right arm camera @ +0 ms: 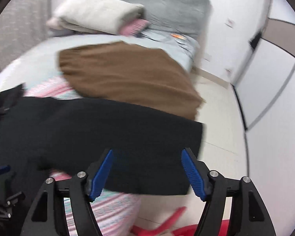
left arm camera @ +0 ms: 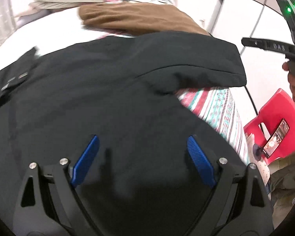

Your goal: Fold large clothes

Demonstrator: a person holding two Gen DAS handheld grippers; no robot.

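Observation:
A large black garment (left arm camera: 112, 90) lies spread over the bed, its right side folded over and hanging past the bed's edge; it also shows in the right wrist view (right arm camera: 108, 129). My left gripper (left arm camera: 142, 139) hovers just above the black cloth, open and empty, blue pads (left arm camera: 86, 157) wide apart. My right gripper (right arm camera: 146, 153) is open and empty above the garment's near right corner. The right gripper's body also shows in the left wrist view (left arm camera: 275, 48), held in a hand off the bed's right side.
A folded brown cloth (right arm camera: 127, 74) lies beyond the black garment. A striped pink and green sheet (left arm camera: 216, 108) covers the bed. Pillows (right arm camera: 96, 13) and a grey blanket (right arm camera: 167, 7) sit at the head. A red chair (left arm camera: 275, 122) with a phone (left arm camera: 276, 137) stands right.

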